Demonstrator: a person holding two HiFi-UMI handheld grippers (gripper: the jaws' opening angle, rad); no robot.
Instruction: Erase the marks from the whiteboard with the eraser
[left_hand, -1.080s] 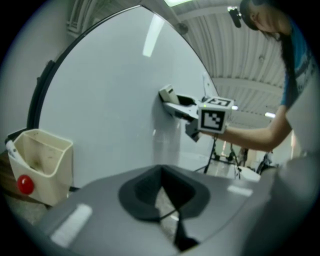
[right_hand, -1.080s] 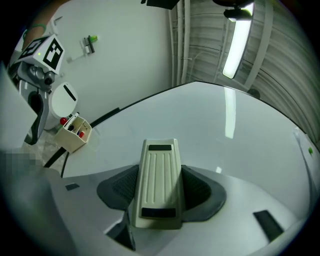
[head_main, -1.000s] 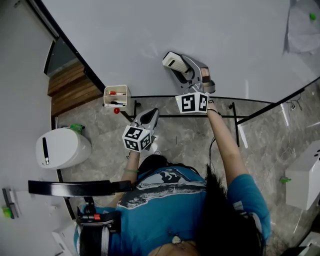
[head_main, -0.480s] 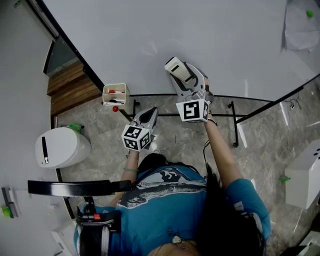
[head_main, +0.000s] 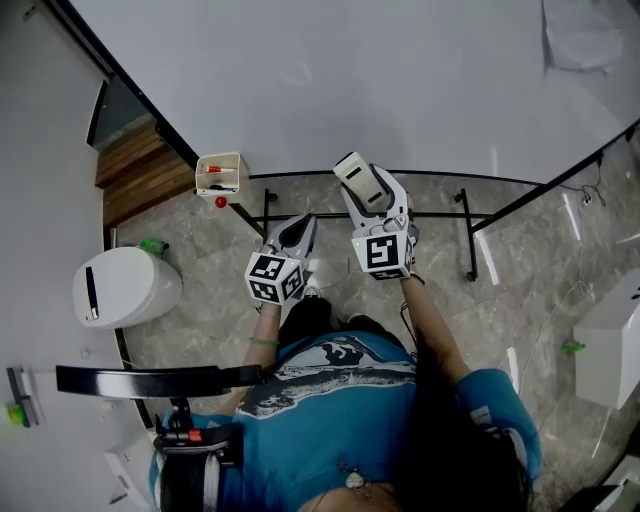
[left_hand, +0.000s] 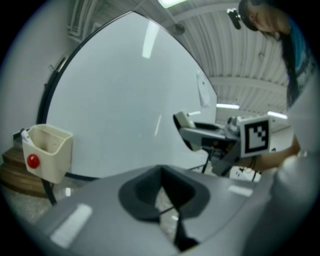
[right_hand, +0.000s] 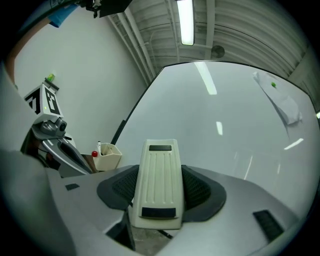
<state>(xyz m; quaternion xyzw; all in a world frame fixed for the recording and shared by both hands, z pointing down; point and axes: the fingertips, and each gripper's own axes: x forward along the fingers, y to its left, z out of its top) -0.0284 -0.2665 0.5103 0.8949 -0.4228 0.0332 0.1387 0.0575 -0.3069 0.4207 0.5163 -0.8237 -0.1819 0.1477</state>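
The whiteboard (head_main: 350, 70) fills the top of the head view, and I see no clear marks on it, only faint reflections. My right gripper (head_main: 368, 200) is shut on the cream eraser (head_main: 355, 172), held just off the board's lower edge. In the right gripper view the eraser (right_hand: 159, 180) sits between the dark pads (right_hand: 201, 189), pointing at the whiteboard (right_hand: 225, 125). My left gripper (head_main: 299, 228) hangs beside it to the left, shut and empty. The left gripper view shows its jaws (left_hand: 165, 195) closed together, with the eraser (left_hand: 184, 120) off to the right.
A cream marker cup (head_main: 220, 175) with a red ball hangs at the board's lower left corner. The board's black stand legs (head_main: 465, 240) cross the stone floor. A white round bin (head_main: 125, 285) and wooden steps (head_main: 140, 170) lie left. A paper sheet (head_main: 585, 35) clings to the board's upper right.
My right gripper has drawn the eraser down and back from the board face toward my body. The left gripper has hardly moved.
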